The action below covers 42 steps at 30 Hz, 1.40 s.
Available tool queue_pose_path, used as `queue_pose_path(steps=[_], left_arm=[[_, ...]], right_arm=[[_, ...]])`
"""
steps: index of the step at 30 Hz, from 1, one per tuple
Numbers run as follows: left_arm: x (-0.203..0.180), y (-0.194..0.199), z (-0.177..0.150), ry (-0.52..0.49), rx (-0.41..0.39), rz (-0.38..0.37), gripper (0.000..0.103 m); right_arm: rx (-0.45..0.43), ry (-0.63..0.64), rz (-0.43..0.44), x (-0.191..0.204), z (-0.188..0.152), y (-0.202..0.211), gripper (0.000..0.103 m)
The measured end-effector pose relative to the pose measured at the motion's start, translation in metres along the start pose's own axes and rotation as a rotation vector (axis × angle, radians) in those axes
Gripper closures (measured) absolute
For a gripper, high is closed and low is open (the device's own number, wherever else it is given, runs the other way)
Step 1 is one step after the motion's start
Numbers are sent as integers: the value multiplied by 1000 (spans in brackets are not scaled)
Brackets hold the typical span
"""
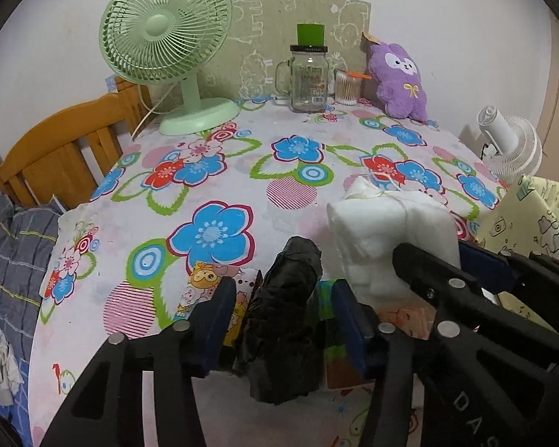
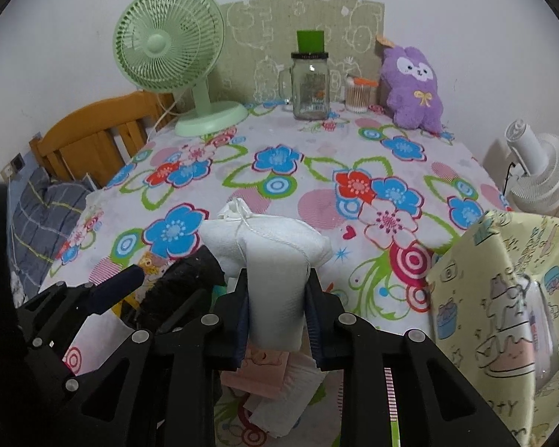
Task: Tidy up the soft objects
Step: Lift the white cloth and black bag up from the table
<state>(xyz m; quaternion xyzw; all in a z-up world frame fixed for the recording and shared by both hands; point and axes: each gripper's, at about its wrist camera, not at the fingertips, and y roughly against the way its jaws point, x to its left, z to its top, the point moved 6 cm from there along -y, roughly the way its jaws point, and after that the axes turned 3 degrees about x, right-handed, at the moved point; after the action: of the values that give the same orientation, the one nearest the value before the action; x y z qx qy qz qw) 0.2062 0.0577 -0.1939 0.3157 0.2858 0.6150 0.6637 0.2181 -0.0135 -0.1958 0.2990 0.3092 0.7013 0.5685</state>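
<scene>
Step in hand: both grippers are at the grasp stage, 1 soft item each.

Right gripper (image 2: 276, 311): fingers narrow, clamped on the white pouch (image 2: 275, 260). The pouch is squeezed between the pads, its tied neck and string stick out ahead of the fingertips, and its bulk bulges beyond them above the floral tabletop (image 2: 316, 171).

Left gripper (image 1: 279, 320): fingers about half open, with the black bundle (image 1: 285, 320) standing between them. There are visible gaps on both sides, so the pads are not pressing on it and it's not gripped yet. The bundle sits on a stack of printed cloths (image 1: 212, 290) under the fingertips.

Next, as I read it: close left until the pads bite, then check that the bundle doesn't slip or drag the cloths. Likely destination is the yellow printed box (image 2: 495, 298), right of the right fingers, but I can't confirm that.
</scene>
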Motion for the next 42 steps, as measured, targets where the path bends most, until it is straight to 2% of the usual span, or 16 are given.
queue_pose_path(steps=[7,10,21,42], left_arm=[[0,-10,-2,7,22,-14,73],[0,-9,-2,10,19,-17,78],[-5,11,0,9,-19,-17,80],[-26,79,8,25,-143,4,80]], right_arm=[[23,0,-4,-1,-2,-11,74],[26,-3,-1,-2,-2,-12,74],[-2,-8,2,-5,0,3,74],[-126,8,21,-15,7,73,74]])
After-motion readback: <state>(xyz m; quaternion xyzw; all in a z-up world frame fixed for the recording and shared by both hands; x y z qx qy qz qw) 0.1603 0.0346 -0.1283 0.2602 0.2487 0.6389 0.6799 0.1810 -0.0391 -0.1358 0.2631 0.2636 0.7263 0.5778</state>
